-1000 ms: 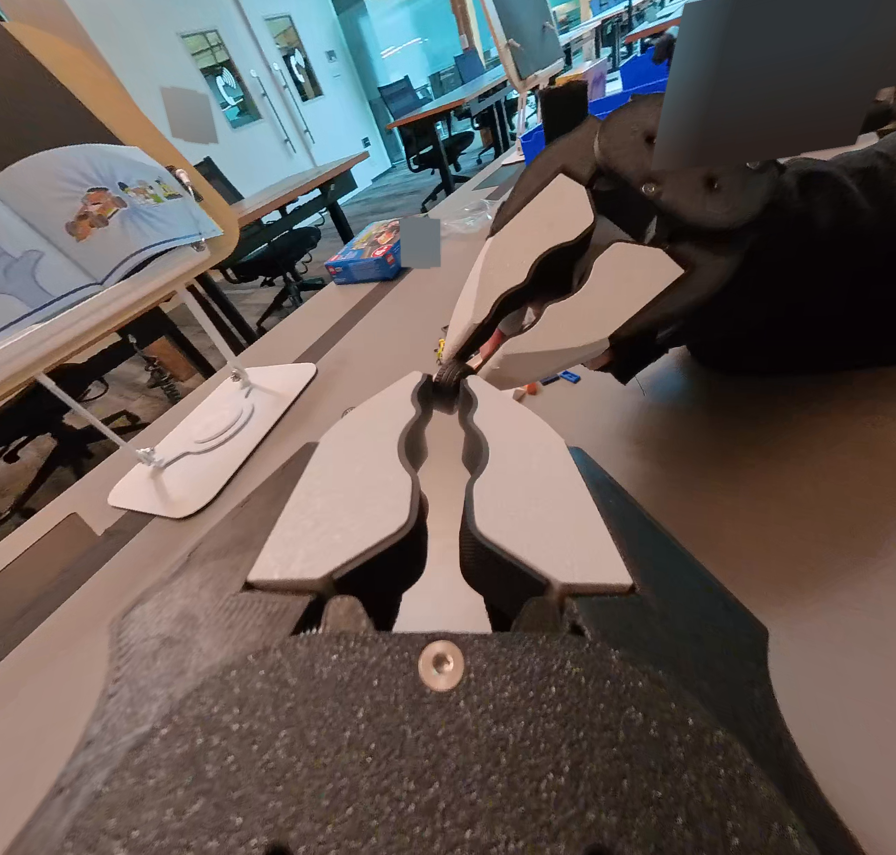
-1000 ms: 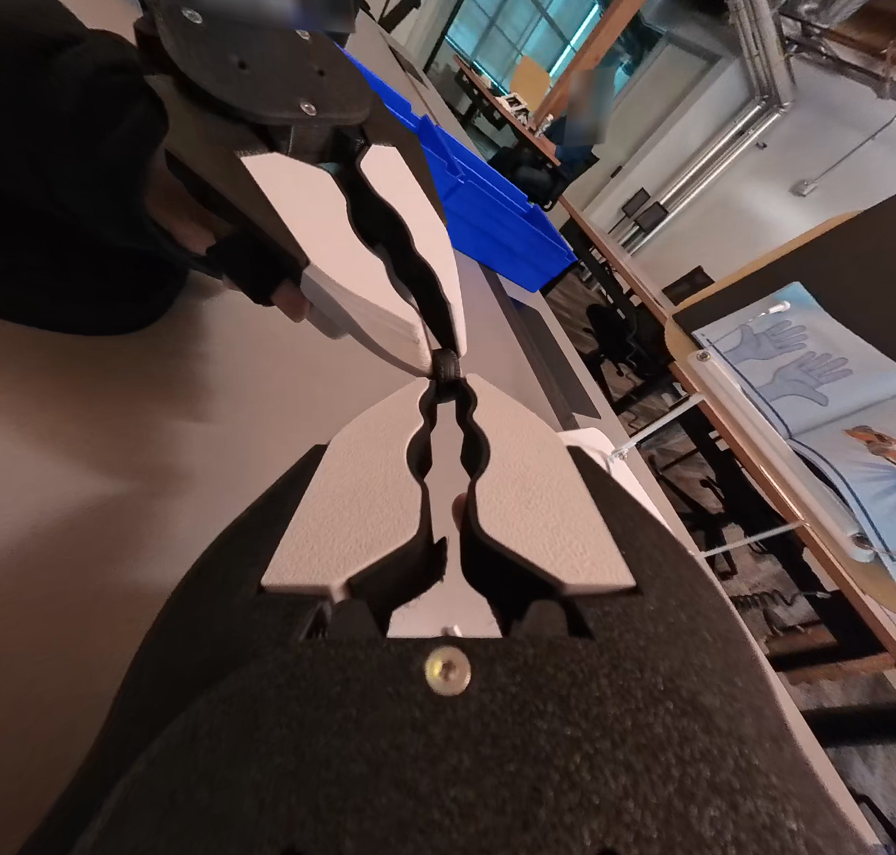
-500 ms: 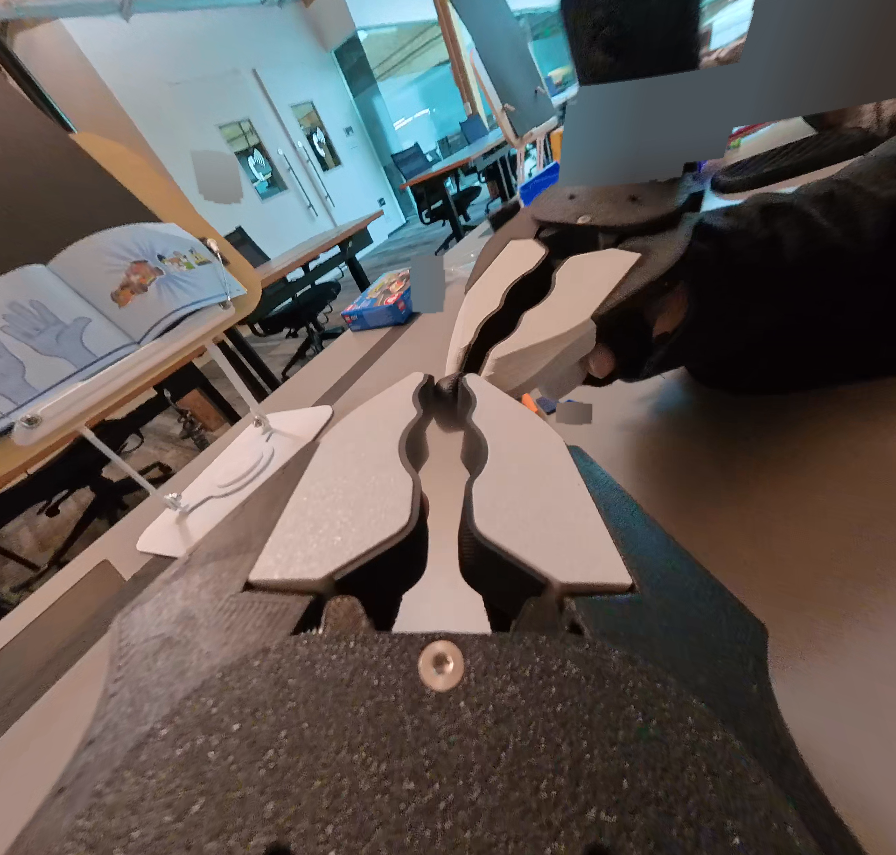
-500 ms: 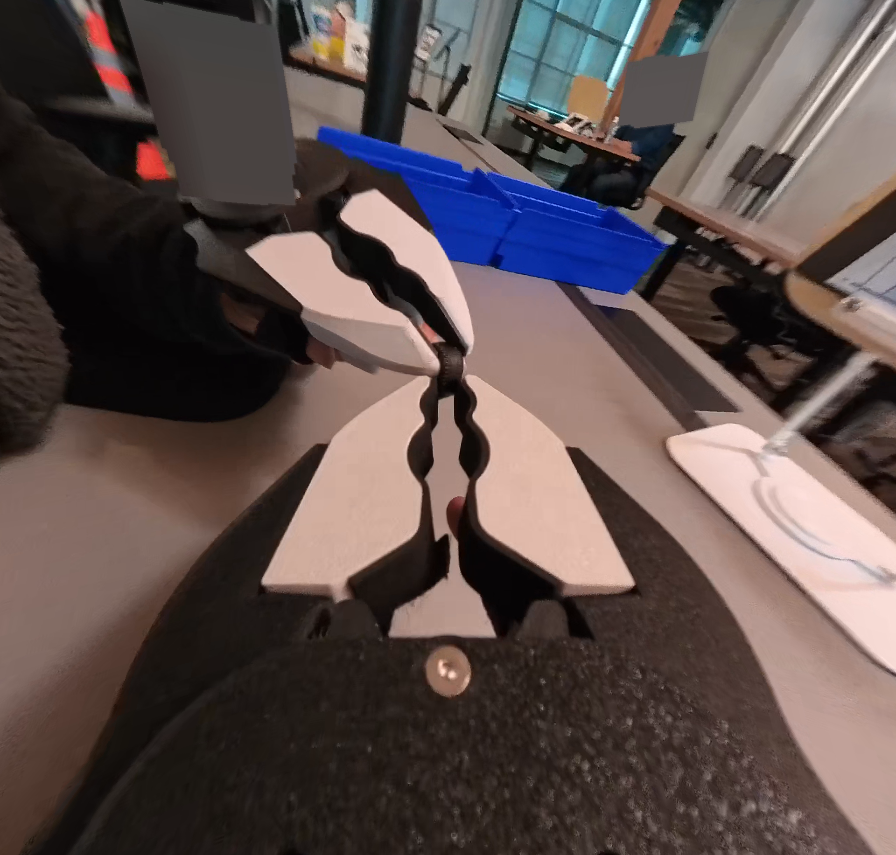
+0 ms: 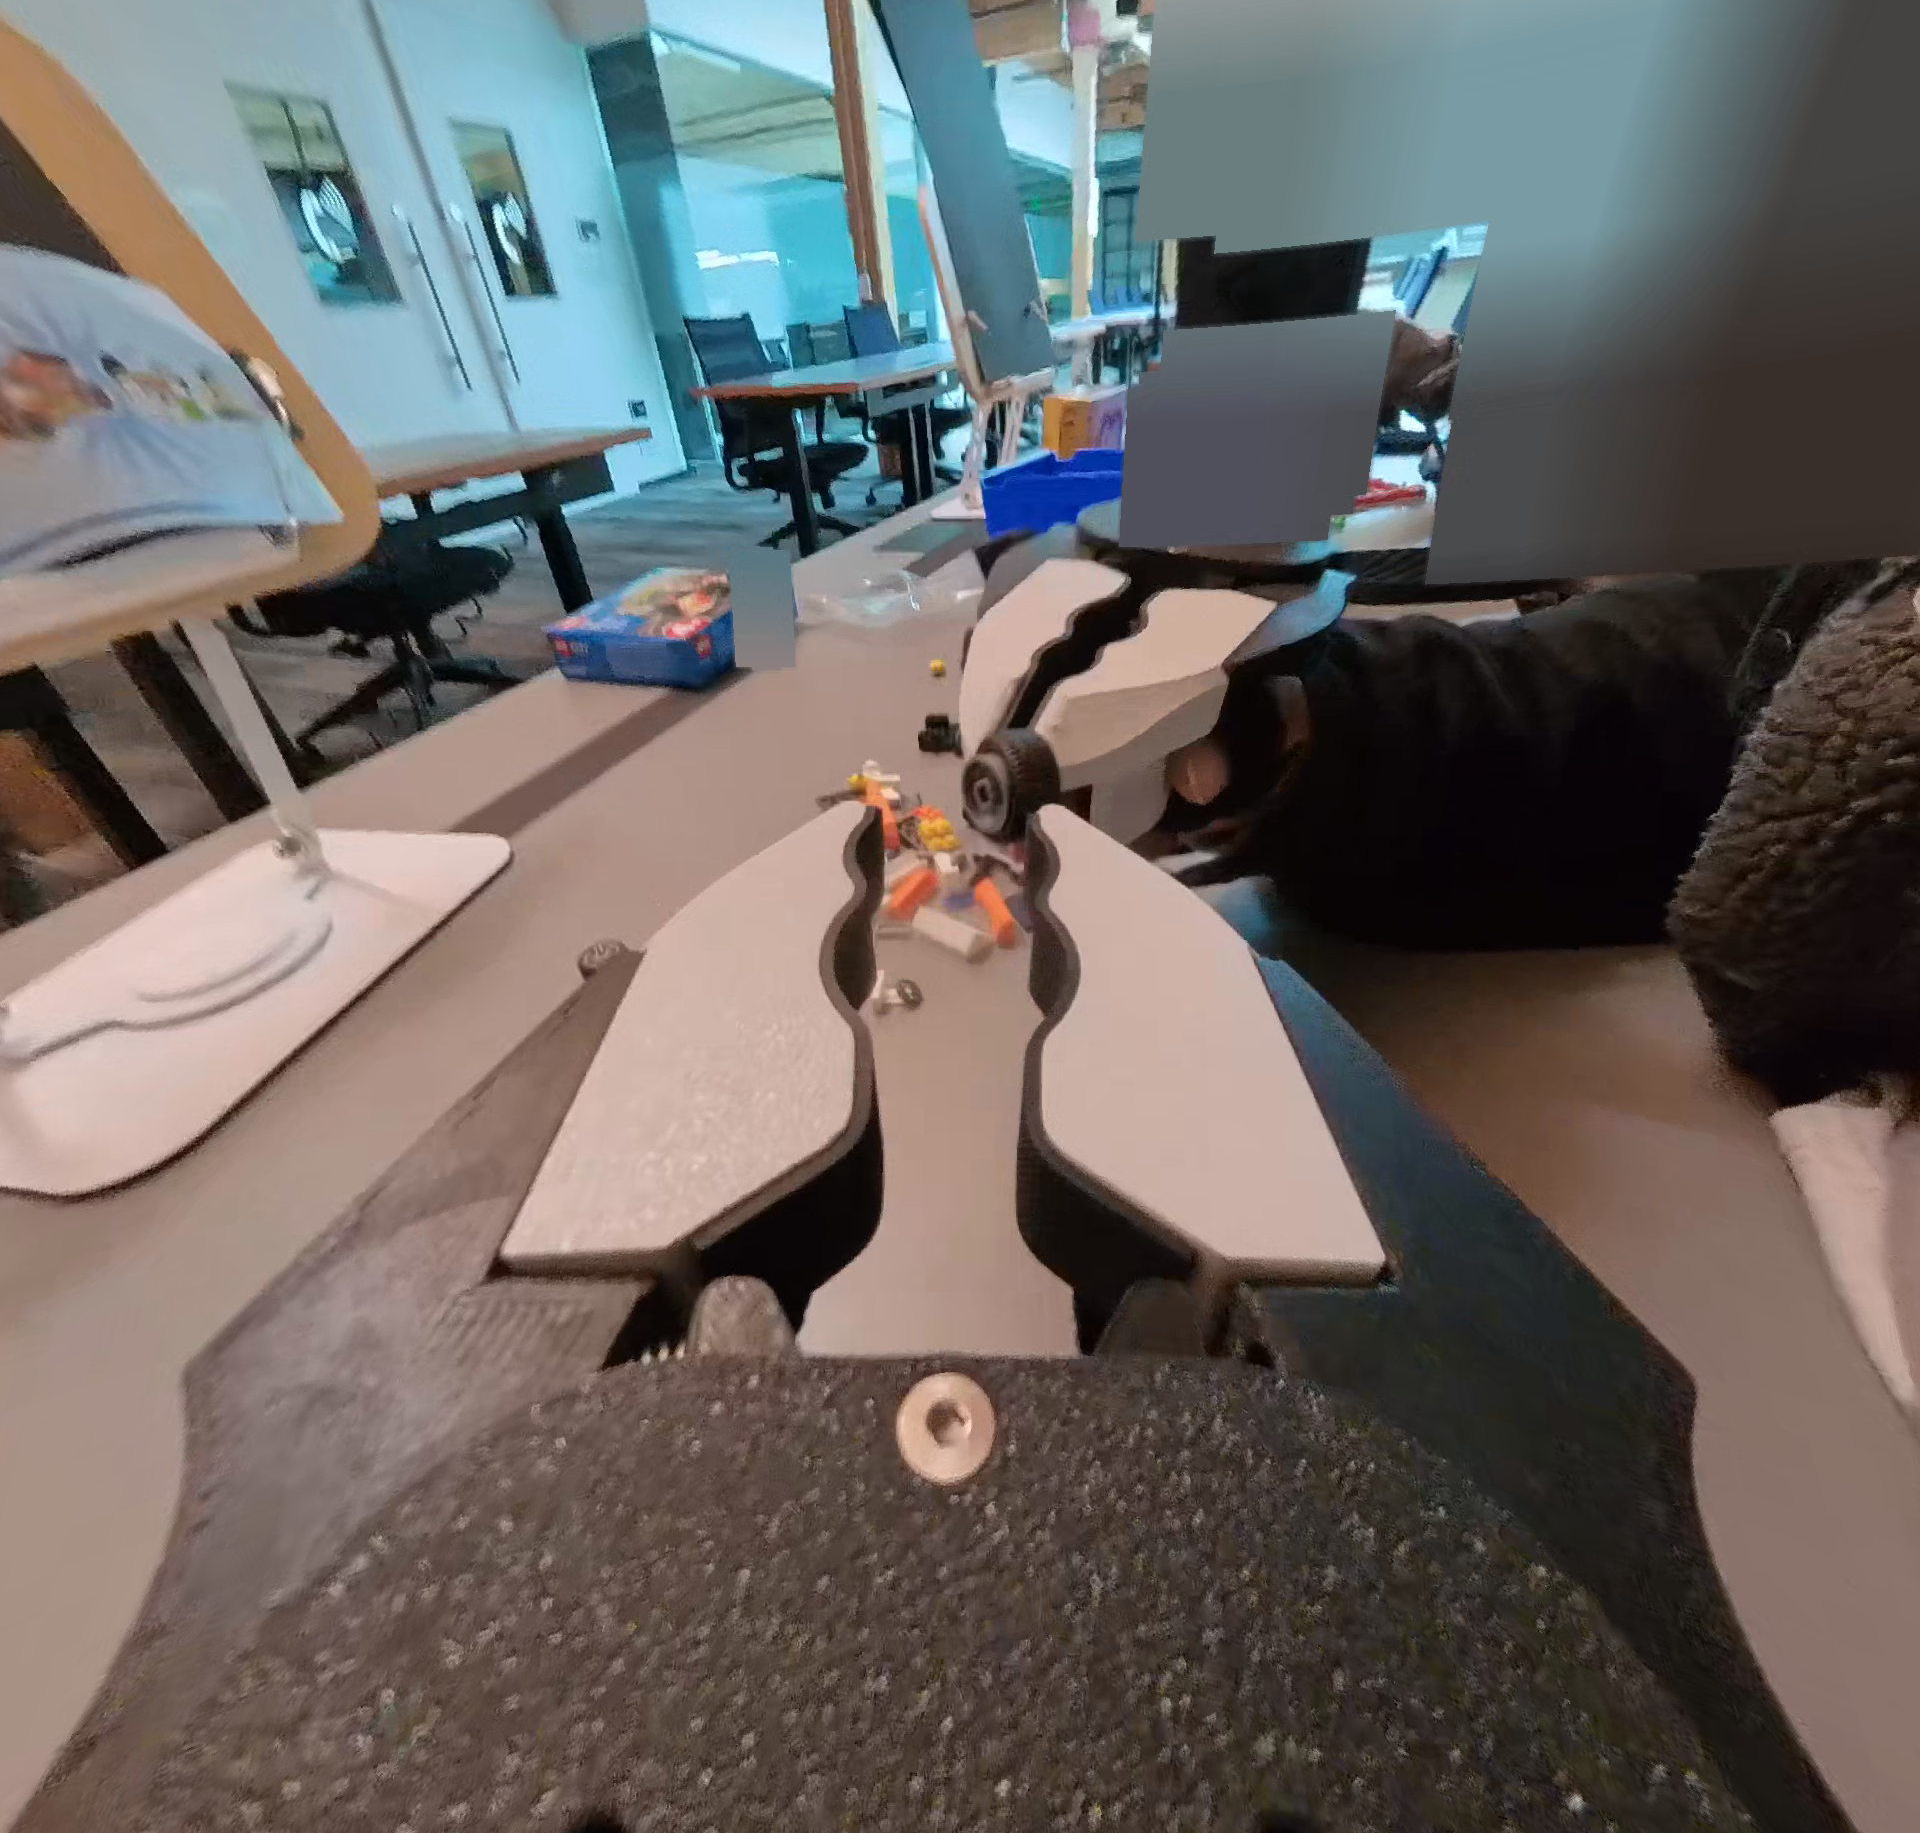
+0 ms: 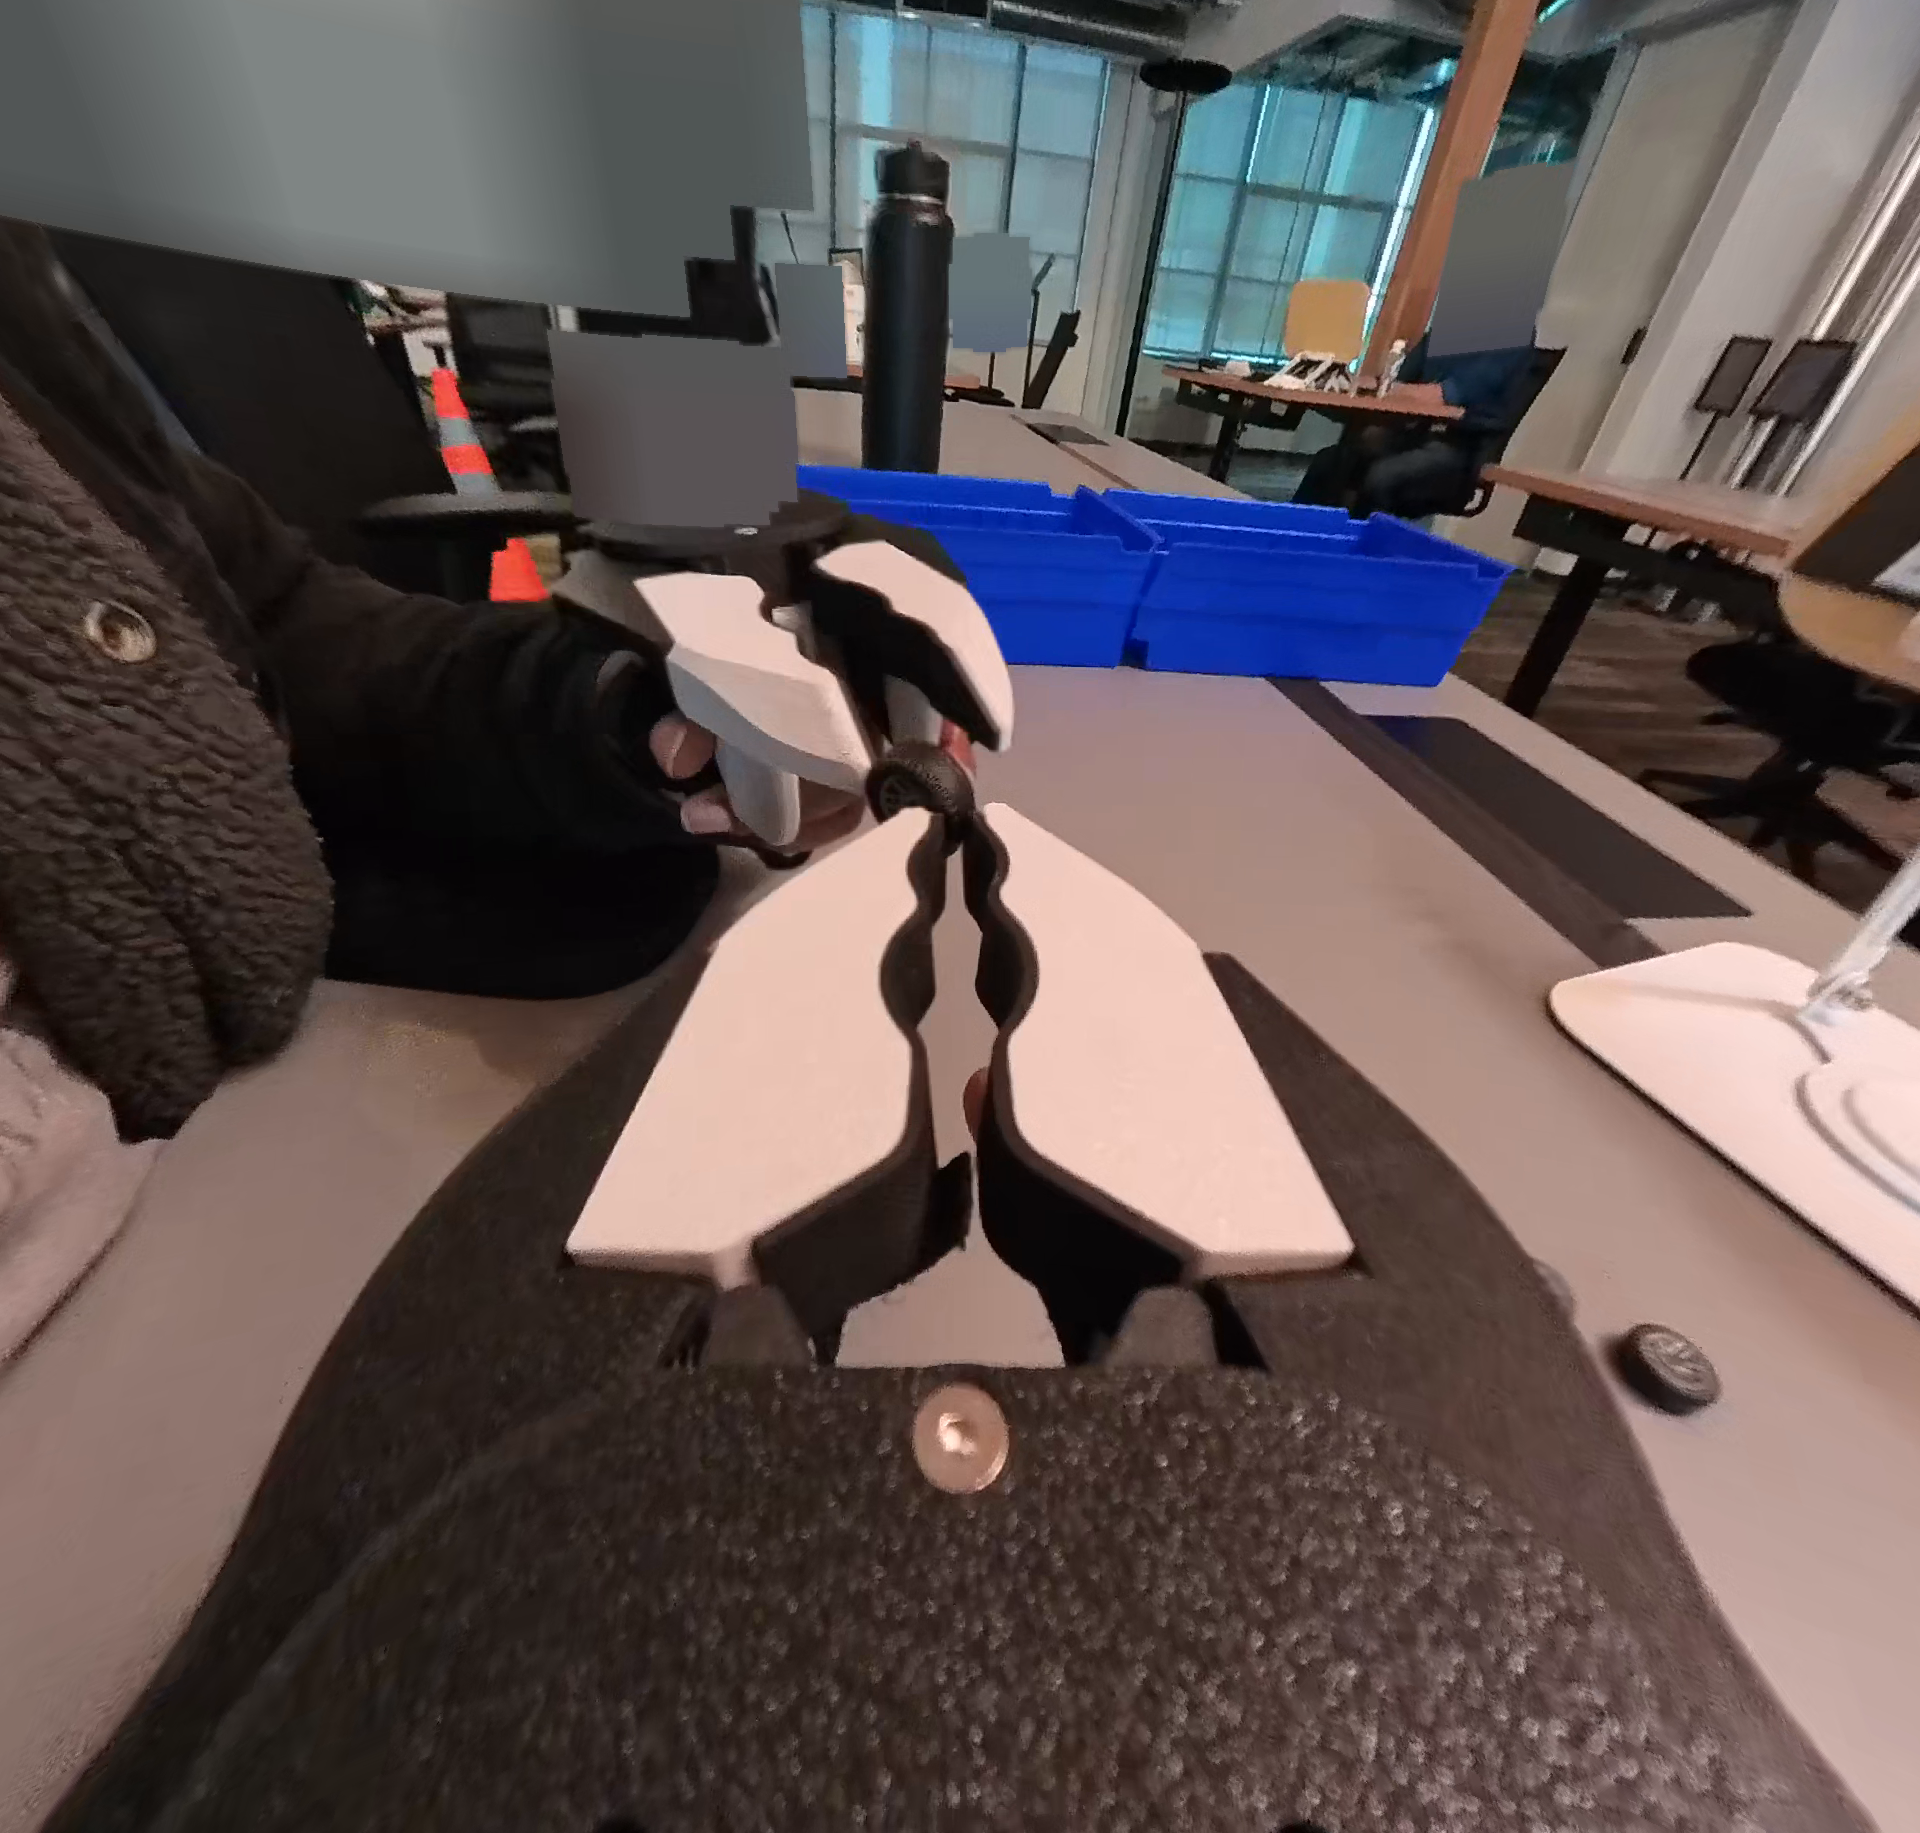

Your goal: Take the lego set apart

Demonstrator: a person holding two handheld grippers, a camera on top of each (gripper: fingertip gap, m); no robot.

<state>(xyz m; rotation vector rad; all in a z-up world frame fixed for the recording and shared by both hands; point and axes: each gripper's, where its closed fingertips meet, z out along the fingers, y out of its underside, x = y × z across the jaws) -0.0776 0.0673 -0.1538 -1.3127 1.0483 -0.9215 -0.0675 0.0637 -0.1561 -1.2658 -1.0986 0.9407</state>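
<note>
Opened now, left claw (image 5: 951,825) has let go; right claw (image 6: 954,833) grips wheel (image 6: 920,784) at its tips.

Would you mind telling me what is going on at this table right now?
A person is taking a lego set apart with two handheld grippers. The right gripper is shut on a small black wheel; the left gripper is open, holding nothing. Loose orange, white and yellow pieces lie on the grey table.

loose pieces (image 5: 940,884) on table (image 5: 644,744) | box (image 5: 644,625) behind | stand base (image 5: 223,983) left
</note>
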